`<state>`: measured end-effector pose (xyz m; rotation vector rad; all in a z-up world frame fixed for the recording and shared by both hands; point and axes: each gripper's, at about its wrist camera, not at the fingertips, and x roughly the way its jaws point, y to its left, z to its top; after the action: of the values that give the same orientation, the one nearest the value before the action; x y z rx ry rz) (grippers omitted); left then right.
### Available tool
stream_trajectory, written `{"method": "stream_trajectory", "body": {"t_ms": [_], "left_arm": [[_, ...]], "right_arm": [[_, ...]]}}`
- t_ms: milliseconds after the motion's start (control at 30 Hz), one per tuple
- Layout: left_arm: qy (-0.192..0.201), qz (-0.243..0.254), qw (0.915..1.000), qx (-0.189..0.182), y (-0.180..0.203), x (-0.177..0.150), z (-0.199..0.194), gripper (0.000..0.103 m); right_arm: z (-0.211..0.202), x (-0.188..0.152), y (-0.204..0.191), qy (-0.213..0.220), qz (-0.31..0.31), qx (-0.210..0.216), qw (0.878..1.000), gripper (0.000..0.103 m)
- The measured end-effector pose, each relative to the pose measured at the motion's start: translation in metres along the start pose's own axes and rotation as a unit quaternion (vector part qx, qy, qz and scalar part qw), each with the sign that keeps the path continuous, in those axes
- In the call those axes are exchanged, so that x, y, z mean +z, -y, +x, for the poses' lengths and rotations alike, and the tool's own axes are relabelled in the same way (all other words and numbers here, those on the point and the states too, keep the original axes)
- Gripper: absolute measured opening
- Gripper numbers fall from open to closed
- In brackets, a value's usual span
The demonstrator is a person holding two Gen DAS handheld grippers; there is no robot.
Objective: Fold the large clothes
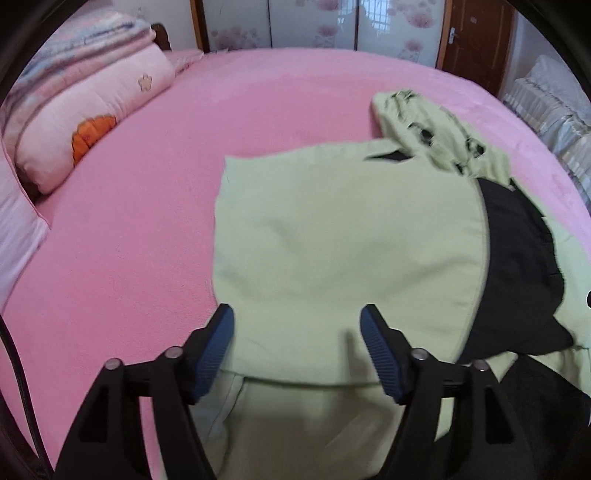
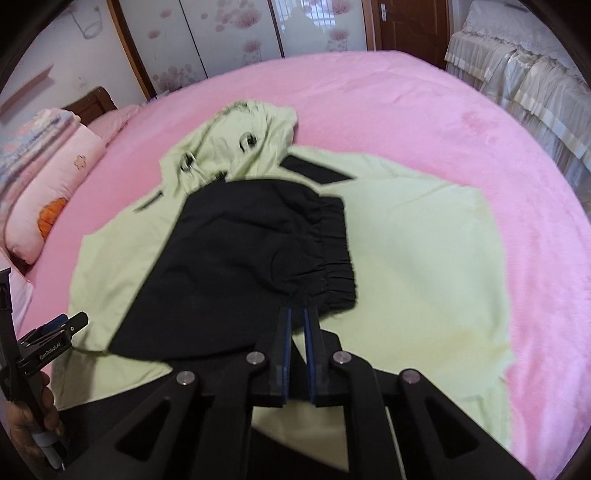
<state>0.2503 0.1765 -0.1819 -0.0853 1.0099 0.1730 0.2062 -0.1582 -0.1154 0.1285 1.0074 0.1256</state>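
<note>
A light green hooded jacket (image 2: 417, 236) with black sleeves lies spread on the pink bed (image 2: 369, 96), hood (image 2: 243, 147) toward the far side. A black sleeve (image 2: 236, 251) with an elastic cuff (image 2: 336, 243) is folded across its body. My right gripper (image 2: 297, 312) is shut on the sleeve's near edge by the cuff. In the left wrist view the jacket (image 1: 332, 229) fills the middle, its black sleeve (image 1: 517, 258) at the right. My left gripper (image 1: 297, 317) is open and empty, just above the green fabric's near part. The left gripper also shows in the right wrist view (image 2: 55, 328).
Folded pink quilts and a pillow (image 1: 85, 110) are stacked at the bed's left end. A cream ruffled cover (image 2: 517, 81) drapes furniture right of the bed. Flowered wardrobe doors (image 2: 229, 33) and a wooden door (image 2: 406, 26) stand behind.
</note>
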Motion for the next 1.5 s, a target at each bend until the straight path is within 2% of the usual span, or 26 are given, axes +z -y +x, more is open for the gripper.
{"method": "stream_trajectory", "body": {"t_ms": [67,133,200,267,567,700,900,1033,1167,1367,1500], "left_arm": [[0.018,0.008,0.9998,-0.006,0.002,-0.001,-0.026,0.078],[0.033,0.009,0.9992,-0.019,0.002,-0.003,-0.055,0.079],[0.042,0.007,0.9988,-0.025,0.001,-0.006,-0.083,0.082],[0.051,0.002,0.9981,-0.034,-0.001,-0.010,-0.108,0.083],[0.098,0.009,0.9941,-0.046,-0.002,-0.043,-0.217,0.085],[0.123,0.018,0.9910,-0.049,-0.002,-0.066,-0.263,0.090],[0.154,0.029,0.9865,-0.049,-0.004,-0.106,-0.309,0.091],[0.154,0.030,0.9856,-0.063,-0.015,-0.132,-0.320,0.091],[0.126,0.031,0.9874,-0.090,-0.032,-0.160,-0.315,0.091],[0.090,0.045,0.9906,-0.092,-0.056,-0.198,-0.282,0.091],[0.040,0.054,0.9933,-0.094,-0.069,-0.223,-0.236,0.091]], "right_arm": [[-0.024,-0.001,0.003,0.013,0.002,0.001,1.000,0.008],[-0.053,-0.005,0.005,0.032,0.004,0.003,0.999,0.017],[-0.082,-0.012,0.006,0.053,0.004,0.005,0.999,0.035],[-0.111,-0.020,0.007,0.081,0.002,0.007,0.997,0.039],[-0.214,-0.062,0.007,0.153,-0.015,0.019,0.988,0.049],[-0.242,-0.082,0.008,0.166,-0.021,0.024,0.986,0.050],[-0.269,-0.116,0.015,0.173,-0.027,0.028,0.984,0.050],[-0.281,-0.141,0.021,0.174,-0.033,0.026,0.984,0.050],[-0.283,-0.165,0.025,0.170,-0.041,0.022,0.984,0.050],[-0.265,-0.200,0.036,0.143,-0.066,0.017,0.987,0.050],[-0.241,-0.219,0.052,0.111,-0.076,0.010,0.991,0.050]]}}
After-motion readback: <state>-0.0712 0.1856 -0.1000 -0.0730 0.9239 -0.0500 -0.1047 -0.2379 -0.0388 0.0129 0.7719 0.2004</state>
